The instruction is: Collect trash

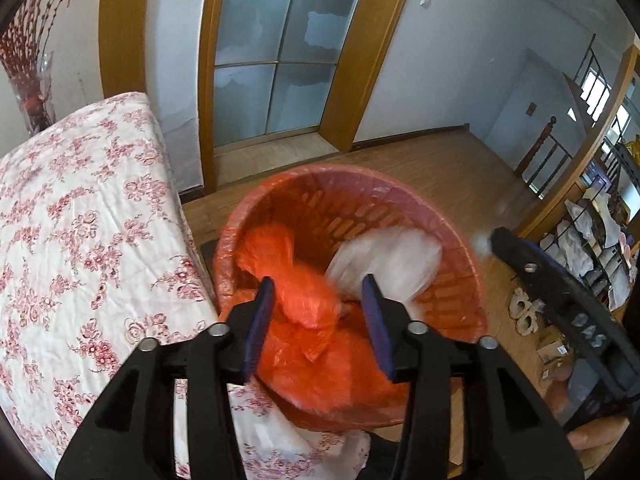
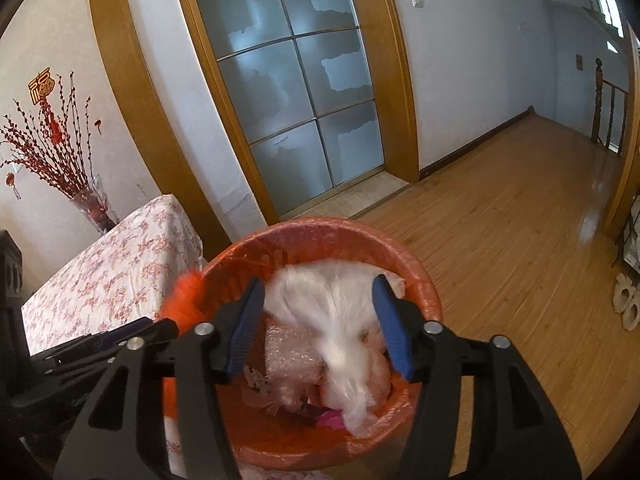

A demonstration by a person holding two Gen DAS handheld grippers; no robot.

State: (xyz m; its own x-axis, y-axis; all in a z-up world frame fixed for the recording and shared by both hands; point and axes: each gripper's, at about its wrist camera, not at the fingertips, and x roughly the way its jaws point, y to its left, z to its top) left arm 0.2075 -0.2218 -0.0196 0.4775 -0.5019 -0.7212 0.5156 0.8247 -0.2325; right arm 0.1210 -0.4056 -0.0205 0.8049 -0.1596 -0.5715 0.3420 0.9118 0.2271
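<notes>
The orange plastic bag (image 1: 298,280) and the white plastic bag (image 2: 340,312) are blurred over the lined wastebasket (image 2: 424,292). Our left tool (image 1: 318,320) and right tool (image 2: 320,320) are half open and grip neither. They may catch the rim and spill onto the floor (image 2: 500,240).

Wood floor (image 2: 500,240) carried the orange bin (image 2: 424,292), slippers (image 1: 524,312) and a floral-clothed table (image 1: 80,240).
</notes>
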